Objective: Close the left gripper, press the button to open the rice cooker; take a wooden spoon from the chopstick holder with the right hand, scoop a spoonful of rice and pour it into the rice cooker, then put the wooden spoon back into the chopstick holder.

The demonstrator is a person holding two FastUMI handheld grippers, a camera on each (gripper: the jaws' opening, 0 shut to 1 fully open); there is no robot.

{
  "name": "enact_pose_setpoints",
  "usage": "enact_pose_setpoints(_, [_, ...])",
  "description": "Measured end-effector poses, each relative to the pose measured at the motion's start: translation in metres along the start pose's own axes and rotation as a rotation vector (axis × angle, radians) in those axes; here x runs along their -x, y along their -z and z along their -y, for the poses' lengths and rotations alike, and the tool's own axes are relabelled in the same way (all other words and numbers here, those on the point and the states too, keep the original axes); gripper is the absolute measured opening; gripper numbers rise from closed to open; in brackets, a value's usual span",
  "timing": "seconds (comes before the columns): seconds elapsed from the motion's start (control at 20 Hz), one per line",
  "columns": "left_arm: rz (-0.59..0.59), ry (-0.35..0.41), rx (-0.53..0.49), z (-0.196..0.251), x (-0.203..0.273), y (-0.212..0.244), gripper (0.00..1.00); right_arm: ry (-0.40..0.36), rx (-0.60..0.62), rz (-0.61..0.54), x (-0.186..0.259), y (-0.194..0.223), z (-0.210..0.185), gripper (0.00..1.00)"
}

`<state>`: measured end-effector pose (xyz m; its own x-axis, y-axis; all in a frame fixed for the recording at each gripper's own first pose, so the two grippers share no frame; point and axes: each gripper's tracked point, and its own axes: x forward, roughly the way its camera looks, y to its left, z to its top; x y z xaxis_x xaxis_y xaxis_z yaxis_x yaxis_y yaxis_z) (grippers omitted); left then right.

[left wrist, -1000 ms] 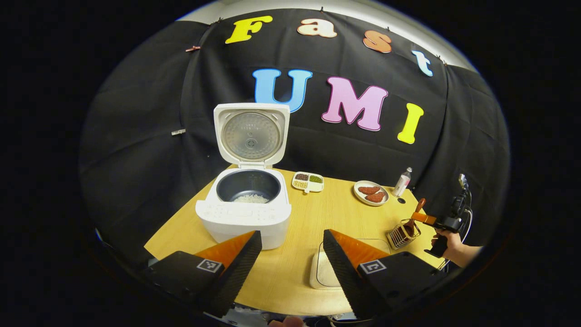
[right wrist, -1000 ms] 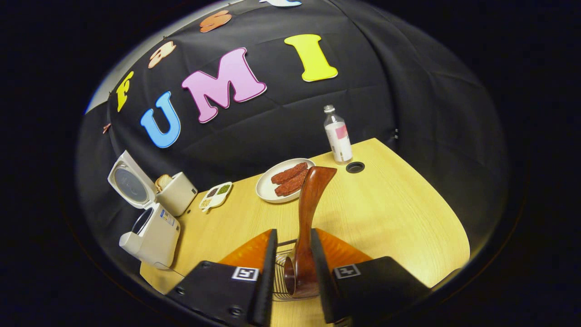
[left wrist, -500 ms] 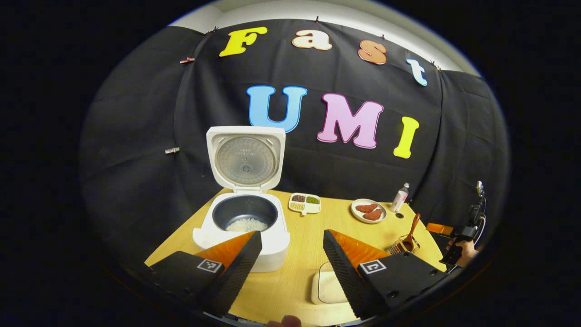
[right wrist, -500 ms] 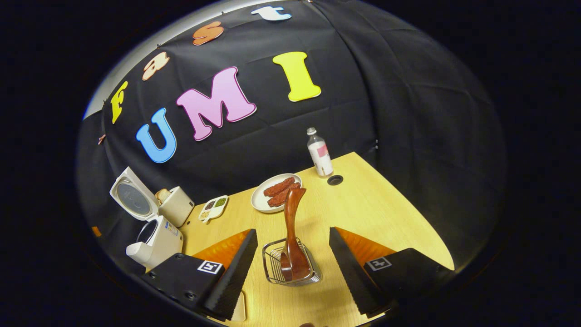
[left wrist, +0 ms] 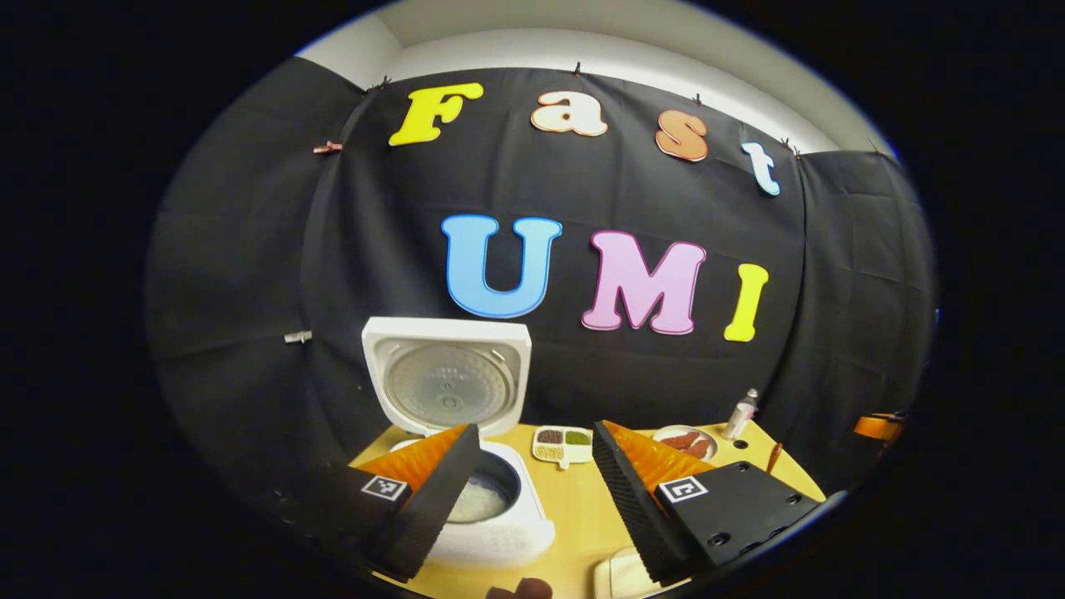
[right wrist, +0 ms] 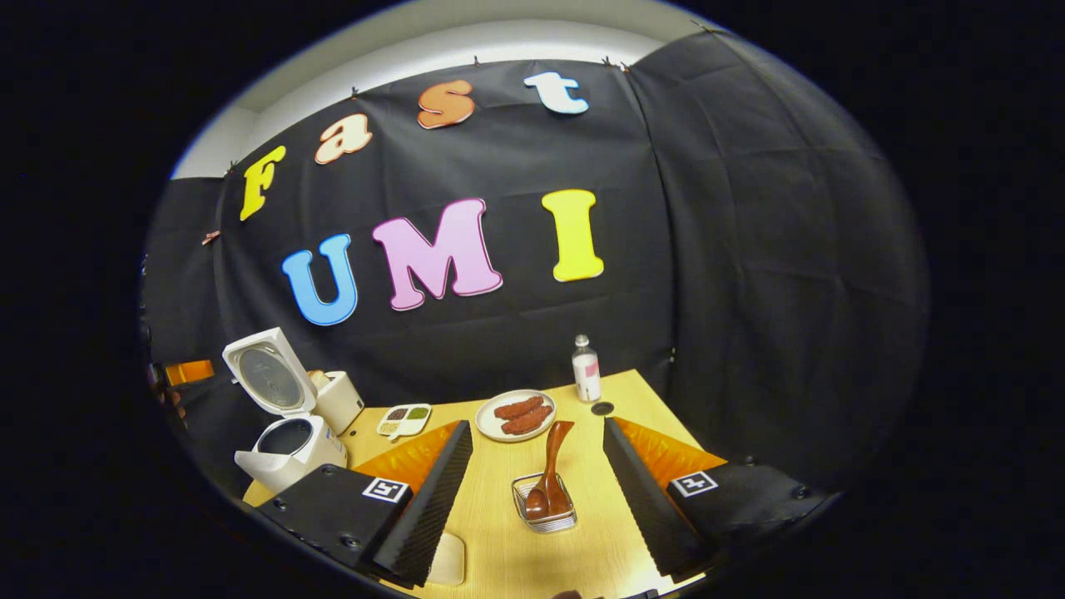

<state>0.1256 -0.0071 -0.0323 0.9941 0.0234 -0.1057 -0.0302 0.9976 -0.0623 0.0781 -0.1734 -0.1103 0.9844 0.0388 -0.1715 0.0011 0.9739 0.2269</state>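
The wooden spoon (right wrist: 550, 474) stands bowl-down in the wire chopstick holder (right wrist: 545, 504) on the wooden table (right wrist: 624, 399), ahead of the right gripper (right wrist: 537, 491), whose fingers are spread wide and touch neither. Beyond the holder sit a white plate (right wrist: 517, 414) of reddish-brown pieces and a small clear bottle (right wrist: 586, 369). To the left stands the white rice cooker (left wrist: 491, 507), lid (left wrist: 448, 384) raised, white rice showing in its dark pot; the left gripper (left wrist: 537, 487) hovers near it, wide apart and holding nothing. A divided dish (left wrist: 563, 444) of grains lies past the cooker
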Motion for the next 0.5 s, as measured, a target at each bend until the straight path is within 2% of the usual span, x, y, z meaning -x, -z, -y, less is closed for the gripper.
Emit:
enact_pose_setpoints(0.2, [0.117, -0.051, -0.034, -0.028, -0.035, -0.046, 0.93, 0.017, 0.027, 0.052, 0.038, -0.014, -0.023, 0.98])
enact_pose_setpoints(0.5, [0.202, -0.058, -0.126, -0.042, -0.081, -0.084, 0.94, 0.002, 0.048, 0.039, 0.065, -0.001, -0.056, 0.98])
